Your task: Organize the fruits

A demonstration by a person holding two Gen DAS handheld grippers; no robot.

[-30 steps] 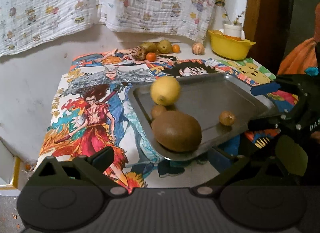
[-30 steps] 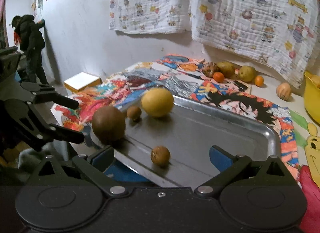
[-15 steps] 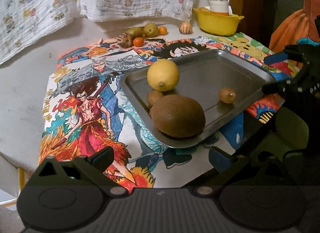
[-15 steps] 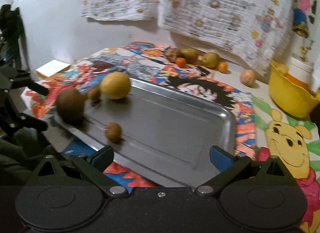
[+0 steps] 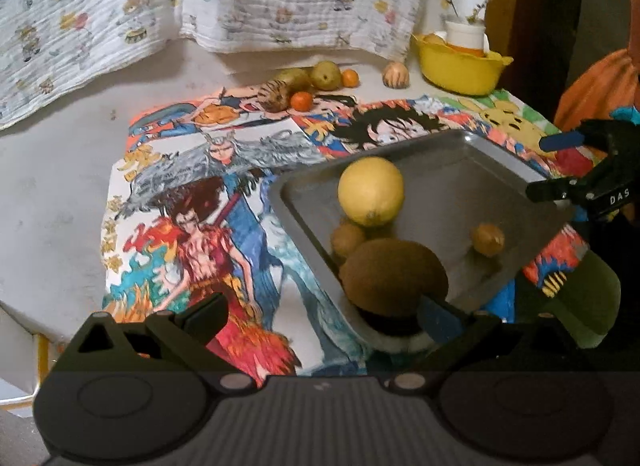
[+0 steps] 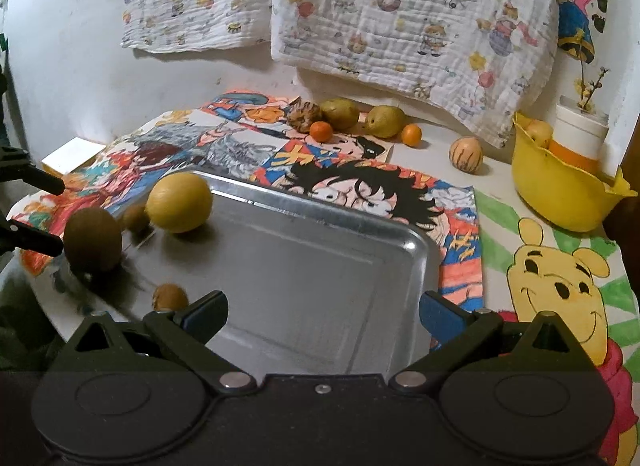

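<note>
Over the cartoon-printed cloth (image 5: 192, 201), both grippers are hanging with their jaws spread wide and nothing between them. The left gripper (image 5: 324, 312) is hovering at the near corner of the metal tray (image 5: 460, 181), right by the big brown fruit (image 5: 394, 277); the right gripper (image 6: 323, 312) is sitting low over the tray's bare middle. A yellow citrus (image 6: 179, 201) and two small brown fruits (image 6: 170, 297) are lying toward the tray's left end, leaving its right half open. More fruit (image 6: 340, 113) is lining the wall edge, and a yellow bowl (image 6: 560, 185) is standing well apart at the far right.
</note>
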